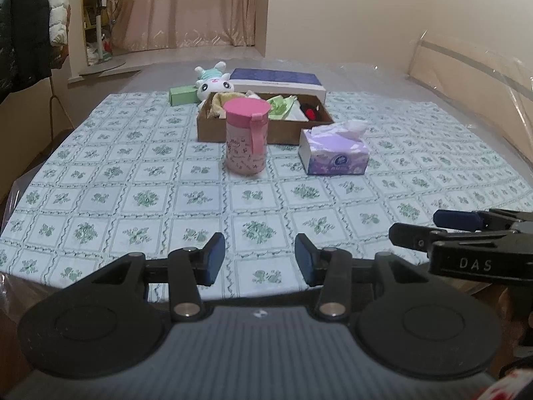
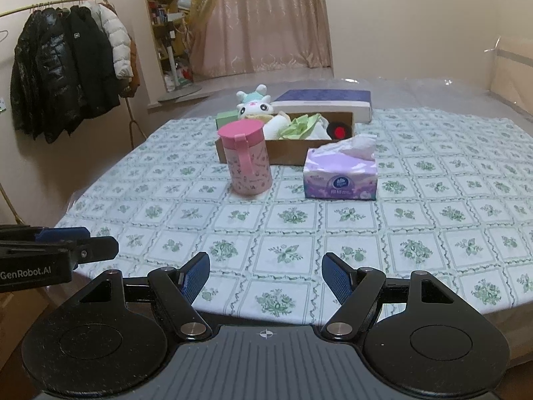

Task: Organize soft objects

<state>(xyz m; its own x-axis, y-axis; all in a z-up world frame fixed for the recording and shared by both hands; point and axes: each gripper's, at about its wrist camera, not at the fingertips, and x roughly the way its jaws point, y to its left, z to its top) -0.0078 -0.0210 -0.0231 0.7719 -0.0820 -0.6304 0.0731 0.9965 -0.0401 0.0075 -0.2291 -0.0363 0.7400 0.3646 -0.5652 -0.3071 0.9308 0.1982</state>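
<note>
surface: table under a pale cloth with green floral squares (image 1: 146, 200), all items near its far middle.
container: shallow brown cardboard box (image 1: 213, 126), already holding yellow cloth, green cloth and a red-and-black item.
task item one: white plush rabbit toy with teal cap (image 1: 213, 81), lying outside the box at its 11 o'clock corner, touching a green carton (image 1: 181, 95).
task item two: purple soft pack of tissues (image 1: 334, 153), a sheet standing out of its top, just beside the box at its 5 o'clock.
other: pink lidded plastic cup (image 1: 246, 136), upright before the box at 6 o'clock; blue-topped flat box (image 1: 278, 80) behind.
handling, judged: plush light, squashy, not fragile; take it across the body. tissue pack light, yields; pinch its short sides, not the loose sheet.
left tool (image 1: 260, 260): roughly half open, holds nothing, touches nothing, above the near cloth.
right tool (image 2: 266, 278): spread wider, empty, clear of everything.
</note>
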